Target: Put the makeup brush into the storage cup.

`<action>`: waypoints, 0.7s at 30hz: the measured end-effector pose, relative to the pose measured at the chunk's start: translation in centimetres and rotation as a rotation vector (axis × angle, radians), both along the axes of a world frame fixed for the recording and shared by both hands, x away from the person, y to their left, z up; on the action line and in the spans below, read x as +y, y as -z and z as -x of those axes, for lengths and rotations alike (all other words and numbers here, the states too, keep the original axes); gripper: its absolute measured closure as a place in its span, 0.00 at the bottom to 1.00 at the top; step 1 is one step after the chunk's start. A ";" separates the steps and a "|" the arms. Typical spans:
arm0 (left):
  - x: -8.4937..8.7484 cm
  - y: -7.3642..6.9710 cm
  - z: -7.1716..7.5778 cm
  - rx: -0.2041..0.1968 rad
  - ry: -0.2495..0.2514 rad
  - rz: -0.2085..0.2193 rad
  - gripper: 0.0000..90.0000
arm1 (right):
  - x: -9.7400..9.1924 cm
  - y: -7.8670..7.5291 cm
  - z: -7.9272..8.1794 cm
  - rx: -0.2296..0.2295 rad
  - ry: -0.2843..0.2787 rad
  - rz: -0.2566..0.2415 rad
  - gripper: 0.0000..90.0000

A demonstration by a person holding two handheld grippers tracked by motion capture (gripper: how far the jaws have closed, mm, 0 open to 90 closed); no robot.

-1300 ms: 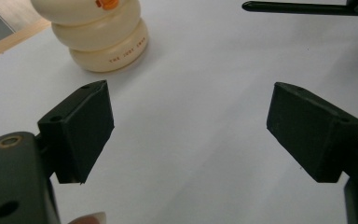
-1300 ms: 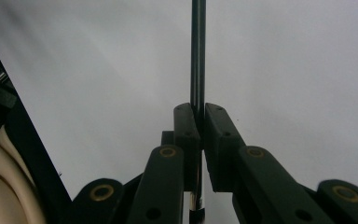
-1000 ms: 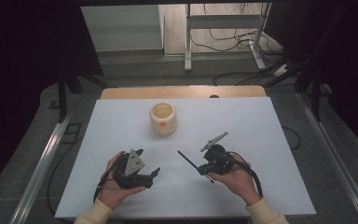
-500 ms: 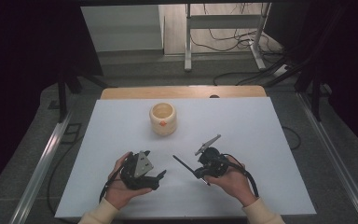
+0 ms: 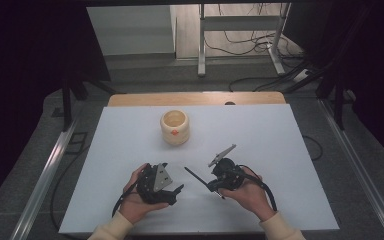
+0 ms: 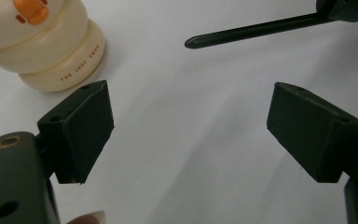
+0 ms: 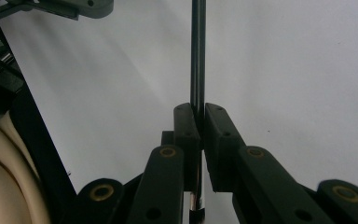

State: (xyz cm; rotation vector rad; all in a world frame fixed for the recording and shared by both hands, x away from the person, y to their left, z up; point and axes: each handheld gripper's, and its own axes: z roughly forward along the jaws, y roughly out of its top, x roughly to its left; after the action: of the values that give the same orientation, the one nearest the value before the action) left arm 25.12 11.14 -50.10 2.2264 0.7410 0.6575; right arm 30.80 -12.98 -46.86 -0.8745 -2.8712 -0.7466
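Black and thin, the rod (image 5: 196,176) is pinched between the jaws of the right gripper (image 5: 219,181), which are clenched tight on it, as the right gripper view shows, where the rod (image 7: 197,56) runs straight out along the line of the jaws. In the high view the rod lies low over the white table (image 5: 280,150), its long axis slanting from the right gripper up and to the left, so that its free tip points toward the gap between the two hands and roughly toward the cream pot (image 5: 174,127) farther back. The pot stands upright near the middle of the table, well apart from both grippers, with its open mouth up and a small orange mark on its front. The left gripper (image 5: 166,187) is released, with its jaws spread wide and nothing between them; in its own view the pot (image 6: 42,42) sits ahead and to the left, and the rod's tip (image 6: 193,43) crosses ahead to the right. I judge the left gripper nearer the pot, though only slightly. Counted: one rod, one pot, two grippers, one table.
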 end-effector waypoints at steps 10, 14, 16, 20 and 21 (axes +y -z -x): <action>-0.7 0.0 -0.2 0.002 0.018 -0.018 0.17 | 0.2 -0.1 0.1 0.010 -0.013 -0.007 0.93; -0.9 0.0 -0.4 0.000 0.023 -0.027 0.17 | 0.2 0.0 0.1 0.013 -0.014 -0.004 0.93; -1.0 0.1 -0.4 0.002 0.023 -0.028 0.17 | 0.3 0.1 0.1 0.015 -0.018 -0.002 0.93; -1.2 0.2 -0.5 0.004 0.026 -0.036 0.17 | 0.4 0.0 0.2 0.014 -0.024 -0.002 0.93; -1.2 0.2 -0.5 0.004 0.026 -0.036 0.17 | 0.4 0.0 0.2 0.014 -0.024 -0.002 0.93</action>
State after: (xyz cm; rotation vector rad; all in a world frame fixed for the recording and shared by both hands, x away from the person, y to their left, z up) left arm 25.67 9.97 -50.34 2.2675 0.7060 0.6581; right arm 30.63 -12.55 -46.89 -0.8402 -2.8626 -0.7375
